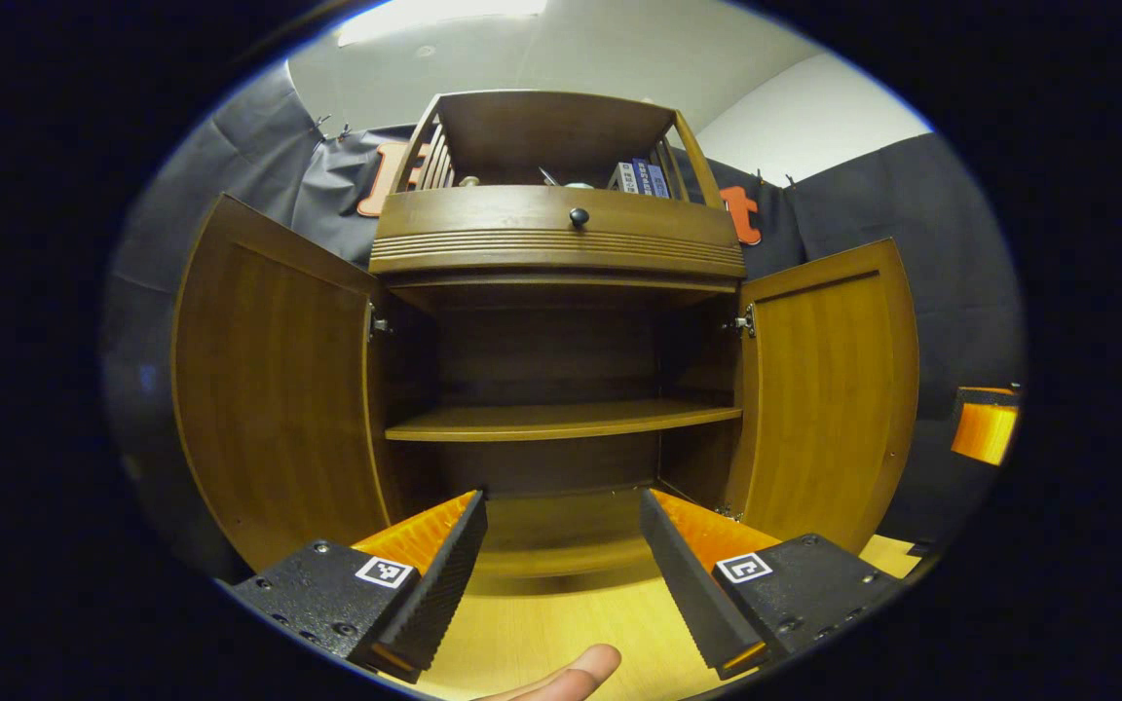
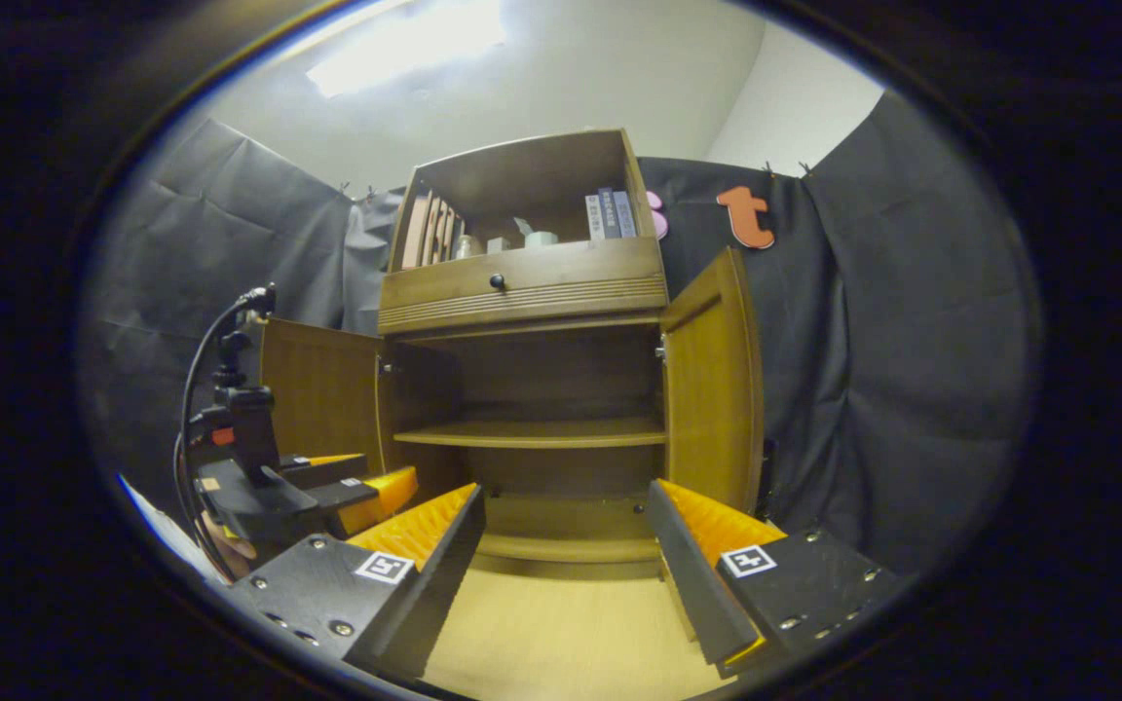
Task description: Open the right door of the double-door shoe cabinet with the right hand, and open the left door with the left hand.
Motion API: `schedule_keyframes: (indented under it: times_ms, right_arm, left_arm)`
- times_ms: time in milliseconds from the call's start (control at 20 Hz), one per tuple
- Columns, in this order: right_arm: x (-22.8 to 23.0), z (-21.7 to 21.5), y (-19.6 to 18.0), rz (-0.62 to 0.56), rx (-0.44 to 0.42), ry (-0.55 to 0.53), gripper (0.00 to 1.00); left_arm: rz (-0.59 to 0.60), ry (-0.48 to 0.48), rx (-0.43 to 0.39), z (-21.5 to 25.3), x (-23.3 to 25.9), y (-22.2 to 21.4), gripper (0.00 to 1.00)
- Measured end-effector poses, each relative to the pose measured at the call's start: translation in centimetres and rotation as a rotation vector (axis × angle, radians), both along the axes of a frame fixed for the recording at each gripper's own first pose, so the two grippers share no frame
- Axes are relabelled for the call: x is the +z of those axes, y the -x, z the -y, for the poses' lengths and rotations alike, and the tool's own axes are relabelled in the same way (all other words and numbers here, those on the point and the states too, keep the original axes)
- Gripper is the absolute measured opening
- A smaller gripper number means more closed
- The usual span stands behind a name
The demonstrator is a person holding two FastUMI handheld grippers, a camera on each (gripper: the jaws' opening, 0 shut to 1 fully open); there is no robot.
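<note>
In the left gripper view the left gripper (image 1: 561, 574) is spread wide with nothing between its fingers, and the right gripper (image 2: 561, 574) is likewise parted and unladen. Beyond them at twelve o'clock stands the brown wooden shoe cabinet (image 1: 557, 253) — left door (image 1: 274, 389) and right door (image 1: 829, 389) both swung wide. Inside, one bare shelf (image 1: 561, 421) crosses the dark interior — a small round knob (image 1: 578, 217) sits on the drawer front above.

Back of shoe cabinet (image 1: 542, 360) interior lost in shadow. Small items on top shelf (image 2: 522, 239) too small to identify; books (image 2: 610, 214) unreadable. Fingertip (image 1: 571, 672) cut off at near edge in left gripper view. Left gripper (image 2: 366, 492) partly hidden behind right gripper's finger in right gripper view; jaw gap cannot be told there.
</note>
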State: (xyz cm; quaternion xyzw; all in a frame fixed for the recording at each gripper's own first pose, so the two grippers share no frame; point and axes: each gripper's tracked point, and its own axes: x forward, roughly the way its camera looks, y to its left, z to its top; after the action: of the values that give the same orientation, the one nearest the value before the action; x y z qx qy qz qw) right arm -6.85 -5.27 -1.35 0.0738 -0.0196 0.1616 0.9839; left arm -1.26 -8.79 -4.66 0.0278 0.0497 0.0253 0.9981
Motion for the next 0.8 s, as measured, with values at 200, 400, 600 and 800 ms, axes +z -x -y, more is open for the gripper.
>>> schedule_keyframes:
  times_ms: [200, 400, 600, 800]
  right_arm:
    - [0.4, -2.2, -2.8, 0.014, 0.004, -0.012, 0.99]
    - [-0.2, -4.0, -5.0, 0.023, -0.023, 0.015, 0.95]
    - [-2.0, -6.3, -5.6, 0.026, -0.036, 0.063, 0.95]
    - [-2.5, -8.7, -6.2, 0.012, -0.041, 0.046, 0.99]
  left_arm:
    - [0.019, 0.006, 0.008, -0.1, 0.1, -1.5, 0.98]
    - [0.009, 0.028, -0.003, -0.3, -0.7, -2.6, 0.97]
    - [0.028, 0.019, -0.019, -1.6, 0.2, -2.5, 0.99]
    - [0.050, 0.036, -0.032, -2.7, 1.3, -1.9, 0.99]
